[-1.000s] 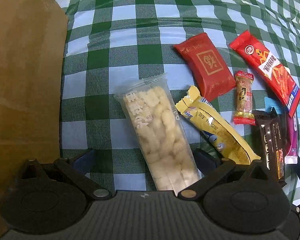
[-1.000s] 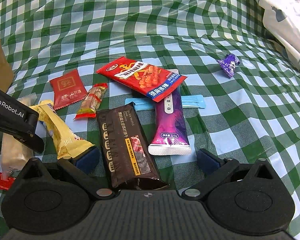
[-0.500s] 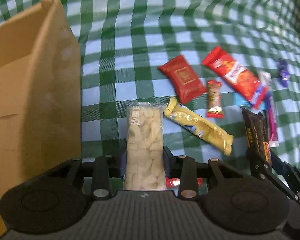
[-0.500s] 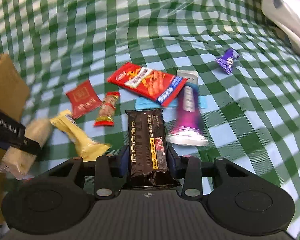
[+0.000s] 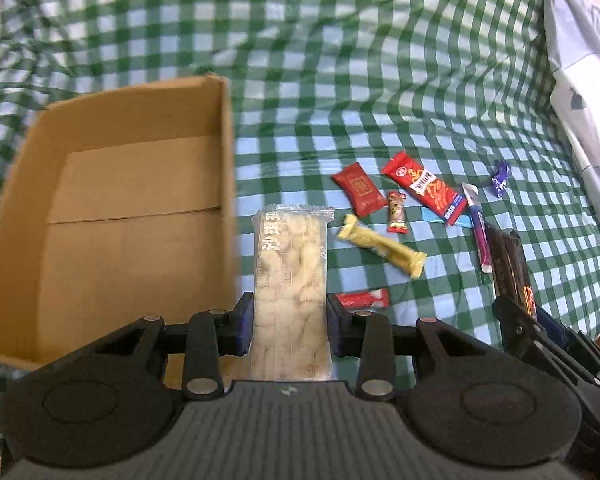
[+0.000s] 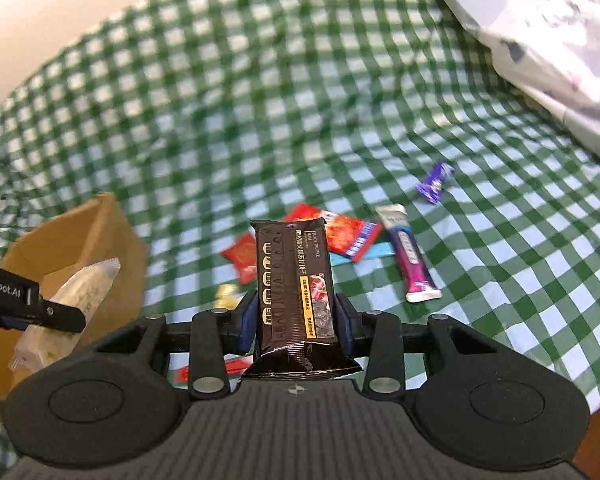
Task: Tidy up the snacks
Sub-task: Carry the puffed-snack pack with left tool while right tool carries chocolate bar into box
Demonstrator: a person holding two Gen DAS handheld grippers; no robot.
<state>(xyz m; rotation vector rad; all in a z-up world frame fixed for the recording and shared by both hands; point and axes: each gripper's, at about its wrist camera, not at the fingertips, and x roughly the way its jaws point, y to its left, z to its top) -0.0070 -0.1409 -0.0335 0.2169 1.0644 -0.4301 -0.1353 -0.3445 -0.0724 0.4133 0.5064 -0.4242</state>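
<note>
Your left gripper (image 5: 288,328) clamps a clear crinkly pack of knobbly pale puffs (image 5: 290,280); your right gripper (image 6: 296,320) clamps a glossy dark-brown biscuit pack (image 6: 294,280). Left of both jaws sits the open cardboard box (image 5: 100,216); beyond, foil wrappers on green gingham cloth (image 5: 340,80).

Green-and-white checked cloth (image 5: 340,80), brown cardboard box (image 5: 132,184), dark brown packet (image 6: 294,280), pale yellow packet (image 5: 290,280).

"nRobot.AI" on left tongs (image 6: 66,316) housing.

Green-checked bedcover (image 5: 340,80) under cardboard box (image 5: 132,184), loose snacks (image 5: 380,246).
</note>
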